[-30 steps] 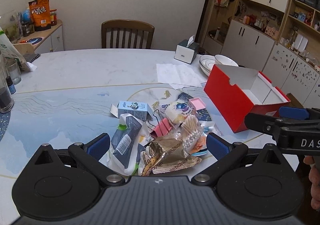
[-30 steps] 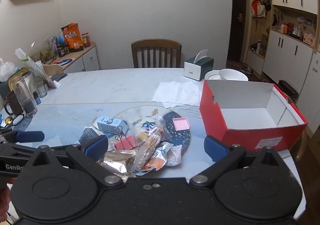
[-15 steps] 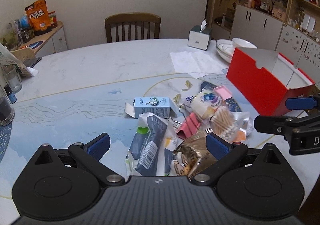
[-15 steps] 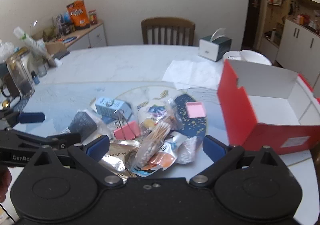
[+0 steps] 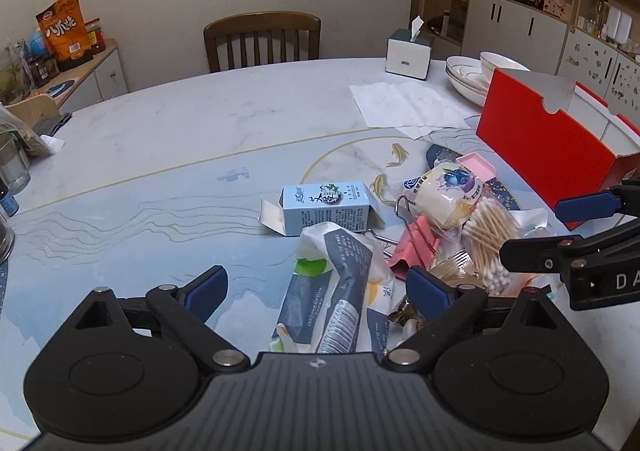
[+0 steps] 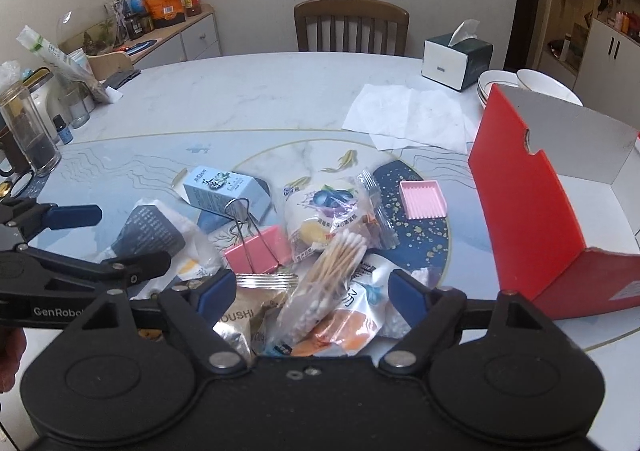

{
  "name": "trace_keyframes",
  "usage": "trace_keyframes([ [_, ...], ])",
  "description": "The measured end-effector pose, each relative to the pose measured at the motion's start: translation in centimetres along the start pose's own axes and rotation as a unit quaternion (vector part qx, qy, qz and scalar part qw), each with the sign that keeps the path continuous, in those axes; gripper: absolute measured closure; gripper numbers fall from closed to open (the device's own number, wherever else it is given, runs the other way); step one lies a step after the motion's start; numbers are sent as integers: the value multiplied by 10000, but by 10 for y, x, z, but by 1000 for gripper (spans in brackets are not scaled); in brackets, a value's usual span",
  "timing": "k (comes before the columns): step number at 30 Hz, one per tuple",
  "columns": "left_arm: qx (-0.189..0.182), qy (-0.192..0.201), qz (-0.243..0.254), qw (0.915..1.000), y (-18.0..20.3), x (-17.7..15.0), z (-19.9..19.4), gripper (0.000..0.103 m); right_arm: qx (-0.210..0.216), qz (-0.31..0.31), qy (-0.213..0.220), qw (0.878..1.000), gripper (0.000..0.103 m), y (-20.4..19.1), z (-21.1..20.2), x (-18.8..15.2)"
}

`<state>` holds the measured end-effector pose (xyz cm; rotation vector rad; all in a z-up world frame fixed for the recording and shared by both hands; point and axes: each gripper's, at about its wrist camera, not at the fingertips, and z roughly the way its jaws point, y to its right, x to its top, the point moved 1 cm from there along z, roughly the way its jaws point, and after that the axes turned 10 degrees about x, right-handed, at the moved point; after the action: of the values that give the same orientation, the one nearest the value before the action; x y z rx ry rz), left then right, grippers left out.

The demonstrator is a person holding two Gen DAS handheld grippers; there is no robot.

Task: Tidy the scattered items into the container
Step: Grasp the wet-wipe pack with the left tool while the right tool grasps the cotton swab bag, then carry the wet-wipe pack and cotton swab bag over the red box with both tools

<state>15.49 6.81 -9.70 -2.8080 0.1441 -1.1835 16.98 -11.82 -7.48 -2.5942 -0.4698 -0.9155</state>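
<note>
Marble-patterned in pale blue and white, the round counter (image 6: 240,99) carries everything, with a wooden chair (image 6: 351,27) at its far edge at twelve o'clock. At three o'clock in the right wrist view stands the red box (image 6: 528,211), open at the top, its white inside bare where it shows, its long red wall facing the pile and running from near to far. Behind it sit stacked white bowls (image 6: 536,81), a tissue box (image 6: 456,61) at one o'clock and flat paper napkins (image 6: 408,117) between them and the pile. Jars and a glass canister (image 6: 30,135) crowd the counter's edge at nine o'clock.

The scattered items lie heaped at the centre, near the box but apart from it. Largest is a dark blue and white pouch (image 5: 340,291), its long axis running near to far toward twelve. A light blue carton (image 5: 326,207) lies on its side, long axis nine to three, end flap open at nine. A bun in clear wrap (image 6: 324,219) and a bag of cotton swabs (image 6: 332,279), stems slanting toward one o'clock, overlap a gold foil packet (image 6: 240,319). A pink binder clip (image 6: 260,247) points its wire handles toward eleven; a small pink tray (image 6: 423,198) lies alone at two.

The left tool (image 5: 316,293) hangs over the pouch, jaws wide and closing, gripping nothing. The right tool (image 6: 312,289) straddles the swabs, likewise wide and closing, pads clear.
</note>
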Motion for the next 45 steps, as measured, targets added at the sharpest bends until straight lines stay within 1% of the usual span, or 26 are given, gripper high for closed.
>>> trace_keyframes([
  [1, -23, -29, 13, 10000, 0, 0, 2, 11, 16, 13, -14, 10000, 23, 0, 2, 1],
  [3, -40, -81, 47, 9999, 0, -1, 7, 12, 27, 43, -73, 10000, 26, 1, 8, 1],
  [4, -53, -105, 58, 9999, 0, -2, 9, 15, 30, 62, -103, 9999, 28, 1, 11, 2],
  [5, -68, -136, 66, 9999, -1, -2, 12, 19, 31, 85, -131, 9999, 29, 1, 14, 2],
  [9, -151, -286, 28, 9995, -4, -3, 22, 23, -6, 207, -221, 9995, 32, 4, 23, 4],
  [11, -213, -343, 45, 9992, -4, -4, 26, 27, 6, 312, -255, 9992, 33, 6, 26, 4],
  [13, -256, -414, 58, 9988, -4, -5, 30, 30, 21, 408, -286, 9988, 40, 7, 29, 4],
  [14, -287, -449, 46, 9986, -5, -6, 32, 34, 23, 434, -305, 9986, 41, 7, 30, 5],
  [15, -316, -481, 27, 9983, -5, -6, 33, 36, 23, 459, -323, 9984, 43, 7, 31, 5],
  [18, -395, -510, -47, 9979, -8, -7, 34, 42, 6, 491, -311, 9983, 43, 5, 32, 6],
  [20, -425, -501, -30, 9978, -8, -7, 34, 49, -7, 511, -303, 9982, 49, 5, 33, 8],
  [21, -442, -498, -28, 9978, -9, -6, 34, 52, -20, 511, -307, 9982, 55, 4, 33, 8],
  [22, -460, -503, -39, 9977, -9, -6, 34, 55, -37, 521, -323, 9981, 59, 4, 34, 9],
  [24, -490, -513, -72, 9975, -9, -6, 32, 58, -81, 533, -334, 9980, 61, 3, 34, 8],
  [25, -488, -509, -77, 9975, -10, -6, 32, 60, -104, 534, -326, 9980, 64, 2, 34, 8],
  [26, -484, -502, -89, 9975, -10, -6, 31, 63, -124, 524, -320, 9980, 65, 2, 33, 9],
  [28, -509, -507, -124, 9973, -11, -5, 29, 68, -194, 487, -313, 9981, 72, 0, 31, 9],
  [32, -519, -501, -184, 9972, -14, -5, 27, 70, -320, 390, -352, 9981, 78, -1, 29, 9],
  [34, -533, -498, -241, 9970, -16, -4, 25, 72, -349, 382, -317, 9982, 84, -1, 26, 9],
  [37, -569, -472, -311, 9968, -19, -3, 21, 73, -334, 339, -224, 9986, 89, -3, 19, 11],
  [39, -593, -437, -340, 9967, -21, -2, 17, 73, -348, 239, -163, 9990, 91, -6, 14, 13],
  [42, -602, -421, -400, 9965, -23, -1, 12, 76, -296, 272, -90, 9991, 93, -7, 8, 16],
  [45, -601, -393, -475, 9963, -25, 2, 4, 76, -242, 266, -11, 9994, 93, -6, -1, 18],
])
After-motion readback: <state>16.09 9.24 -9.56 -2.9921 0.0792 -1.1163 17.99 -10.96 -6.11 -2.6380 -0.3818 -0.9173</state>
